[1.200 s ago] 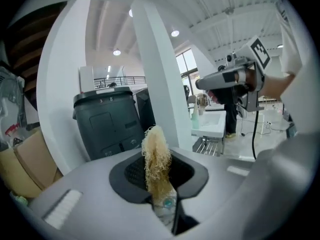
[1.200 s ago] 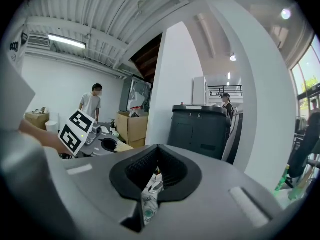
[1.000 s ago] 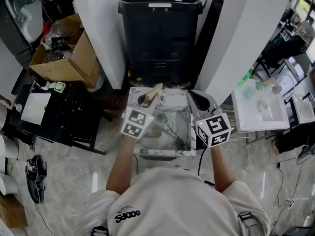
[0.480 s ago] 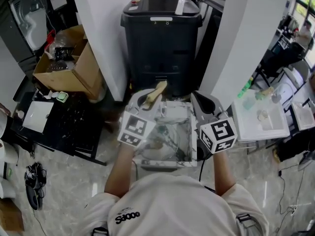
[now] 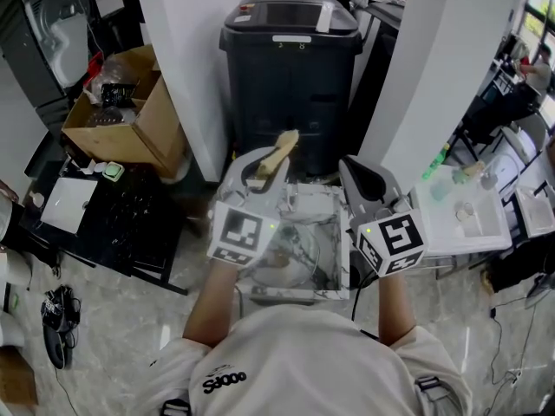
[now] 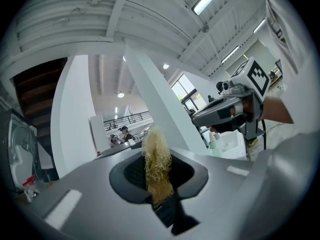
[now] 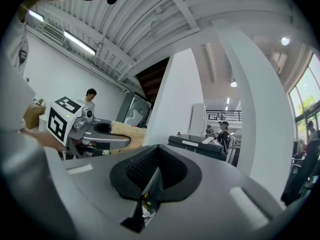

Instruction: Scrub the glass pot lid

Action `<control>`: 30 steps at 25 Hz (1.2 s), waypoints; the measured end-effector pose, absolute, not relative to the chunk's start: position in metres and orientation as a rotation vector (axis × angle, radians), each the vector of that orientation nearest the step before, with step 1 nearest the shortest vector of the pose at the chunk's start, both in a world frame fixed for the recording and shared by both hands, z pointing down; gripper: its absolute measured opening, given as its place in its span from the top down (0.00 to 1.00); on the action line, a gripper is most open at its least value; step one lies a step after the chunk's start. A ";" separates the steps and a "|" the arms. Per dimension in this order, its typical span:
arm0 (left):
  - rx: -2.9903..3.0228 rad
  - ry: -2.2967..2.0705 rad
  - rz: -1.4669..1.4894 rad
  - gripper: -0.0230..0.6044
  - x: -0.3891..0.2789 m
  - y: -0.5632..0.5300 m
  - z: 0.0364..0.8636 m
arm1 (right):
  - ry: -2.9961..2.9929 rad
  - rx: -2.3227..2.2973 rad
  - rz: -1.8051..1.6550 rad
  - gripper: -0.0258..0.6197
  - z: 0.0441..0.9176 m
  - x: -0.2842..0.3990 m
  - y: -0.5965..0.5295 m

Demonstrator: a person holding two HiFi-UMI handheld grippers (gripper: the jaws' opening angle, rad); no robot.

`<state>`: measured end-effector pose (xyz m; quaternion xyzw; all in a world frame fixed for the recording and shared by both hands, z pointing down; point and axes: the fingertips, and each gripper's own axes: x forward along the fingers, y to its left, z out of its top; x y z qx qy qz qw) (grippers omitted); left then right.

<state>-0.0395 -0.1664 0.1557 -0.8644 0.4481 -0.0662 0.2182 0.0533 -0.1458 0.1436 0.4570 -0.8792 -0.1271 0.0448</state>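
The glass pot lid (image 5: pixel 293 248) lies flat on a small marble-patterned table (image 5: pixel 328 204) below both grippers. My left gripper (image 5: pixel 270 165) is held up above the table's far left corner, shut on a yellowish fibrous scrubber (image 5: pixel 279 152). In the left gripper view the scrubber (image 6: pixel 157 167) sticks up from between the jaws. My right gripper (image 5: pixel 354 170) is raised over the table's far right side, its jaws (image 7: pixel 154 178) pressed together with nothing between them. Each gripper shows in the other's view, the right gripper (image 6: pixel 226 114) and the left gripper (image 7: pixel 98 135). Neither touches the lid.
A black wheeled bin (image 5: pixel 290 68) stands just beyond the table between two white pillars. An open cardboard box (image 5: pixel 121 102) and a black rack (image 5: pixel 121 206) are at the left. A white side table (image 5: pixel 460 204) with bottles stands at the right.
Both grippers have risen away from the lid and now point farther up and forward. The left one still holds the scrubber. The lid has not moved.
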 end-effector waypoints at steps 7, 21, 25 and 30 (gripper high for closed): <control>-2.384 1.206 -0.136 0.87 -0.039 -0.159 0.139 | -2.669 1.378 -0.454 0.96 0.134 0.045 -0.141; -2.412 1.193 -0.159 0.87 -0.037 -0.163 0.152 | -2.640 1.389 -0.438 0.96 0.143 0.045 -0.147; -2.421 1.192 -0.168 0.87 -0.036 -0.165 0.156 | -2.637 1.385 -0.427 0.96 0.147 0.045 -0.150; -2.430 1.196 -0.179 0.87 -0.036 -0.170 0.161 | -2.628 1.380 -0.421 0.96 0.149 0.045 -0.156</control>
